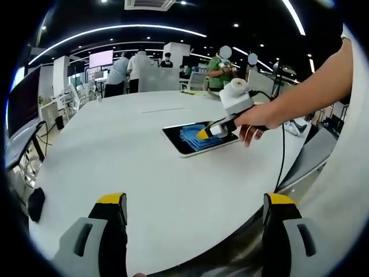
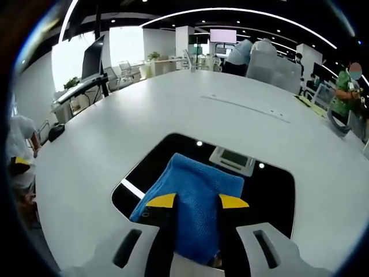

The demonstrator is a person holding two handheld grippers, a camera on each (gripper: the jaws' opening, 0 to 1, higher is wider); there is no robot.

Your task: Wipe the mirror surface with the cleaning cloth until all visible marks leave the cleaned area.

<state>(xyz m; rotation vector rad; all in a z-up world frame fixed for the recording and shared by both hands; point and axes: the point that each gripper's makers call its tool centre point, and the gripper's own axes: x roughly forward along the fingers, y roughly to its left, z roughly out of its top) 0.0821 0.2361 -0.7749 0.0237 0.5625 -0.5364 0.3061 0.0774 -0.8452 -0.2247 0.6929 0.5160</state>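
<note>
A rectangular mirror (image 2: 271,196) with a white rim lies flat on the white table (image 2: 173,109); its dark glass reflects ceiling lights. A blue cleaning cloth (image 2: 196,196) rests on the glass, and my right gripper (image 2: 197,201) is shut on it, yellow-tipped fingers (image 2: 161,200) pressing either side. In the left gripper view the mirror (image 1: 183,144) sits mid-table with the blue cloth (image 1: 193,137) on it, and the right gripper (image 1: 207,133), held by a person's hand, bears down on the cloth. My left gripper (image 1: 196,202) hovers open over the table's near edge, well short of the mirror.
The round white table (image 1: 115,144) stretches wide around the mirror. A dark object (image 1: 36,203) sits at its left edge. Several people stand at desks behind the table. A cable (image 1: 282,156) hangs from the right gripper past the table edge.
</note>
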